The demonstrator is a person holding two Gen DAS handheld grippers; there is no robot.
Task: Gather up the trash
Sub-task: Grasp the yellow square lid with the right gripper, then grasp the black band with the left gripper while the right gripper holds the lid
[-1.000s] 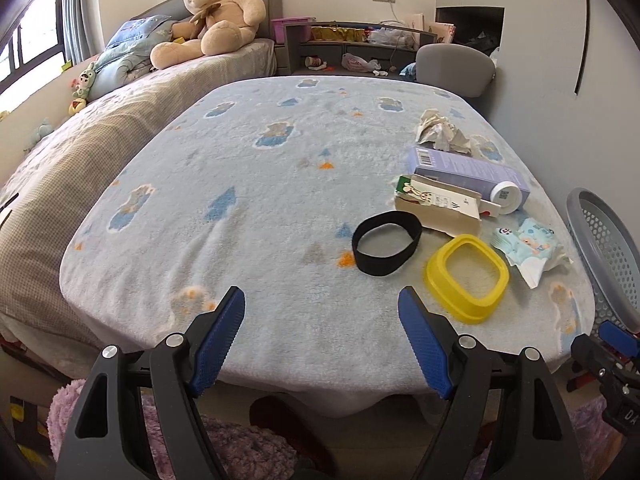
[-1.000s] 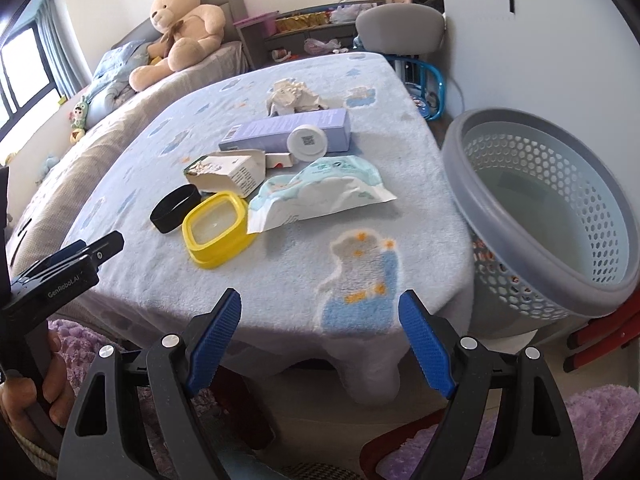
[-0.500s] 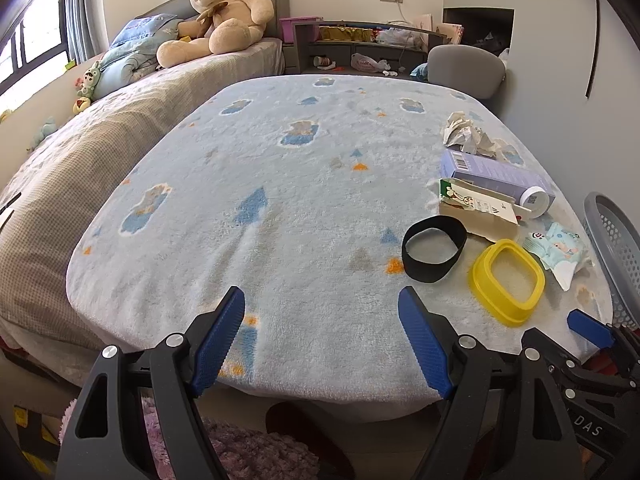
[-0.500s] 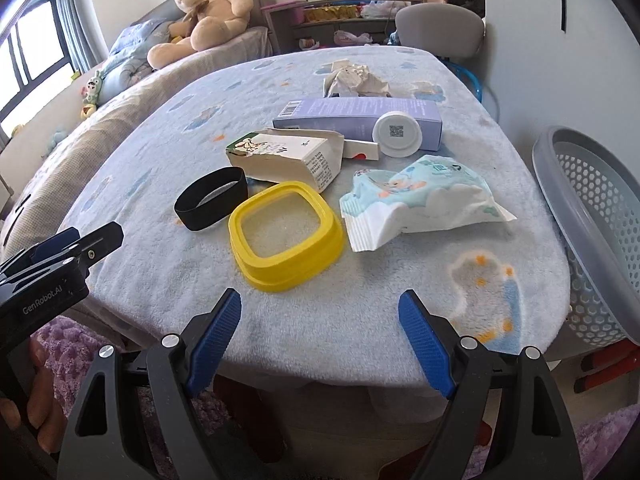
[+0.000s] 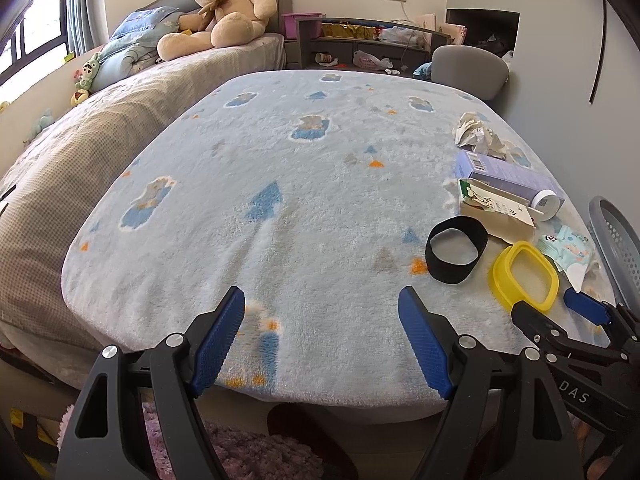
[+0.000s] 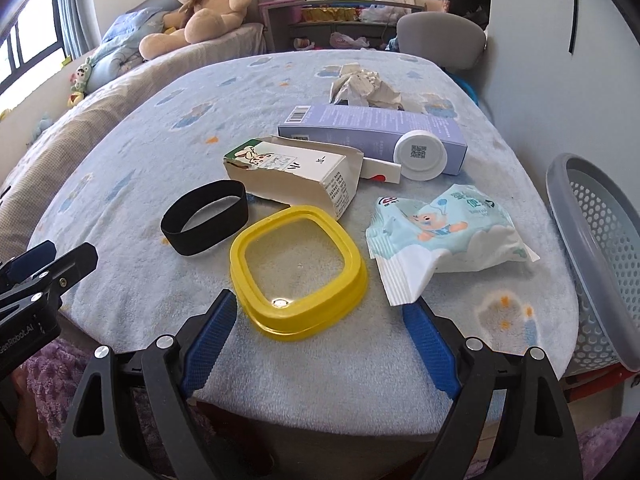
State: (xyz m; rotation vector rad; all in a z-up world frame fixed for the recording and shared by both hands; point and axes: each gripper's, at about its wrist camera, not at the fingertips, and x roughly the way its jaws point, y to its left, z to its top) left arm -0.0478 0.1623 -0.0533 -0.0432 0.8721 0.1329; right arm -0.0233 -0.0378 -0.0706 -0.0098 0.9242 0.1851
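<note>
A table (image 6: pixel 160 152) covered by a pale blue fleece cloth carries a cluster of trash near its right side. Nearest the right claw (image 6: pixel 320 320) lies a yellow square lid (image 6: pixel 298 270) with a clear centre panel, flat on the cloth. The right claw's jaws stand wide and have just been opening further; the lid's near edge lies between the blue pads (image 6: pixel 208 336), which do not press on it. Left of the lid lies a black band (image 6: pixel 204 222) standing on its edge as an open loop. Behind the lid, an opened paper carton (image 6: pixel 296 176) lies on its side, its torn end facing right; its inside cannot be seen. Behind that, a lavender box (image 6: pixel 372 130) lies flat, with a white round cap (image 6: pixel 420 154) leaning against its front face. A crumpled paper wad (image 6: pixel 364 88) sits further back. Right of the lid lies a light blue printed wrapper (image 6: pixel 444 242), torn open at its near end.

A grey perforated basket (image 6: pixel 592 248) stands just beside the table's right edge; the part of its interior that shows holds nothing visible.

The left claw (image 5: pixel 320 336) hovers over bare cloth at the near edge of the table, jaws wide, nothing between them.
</note>
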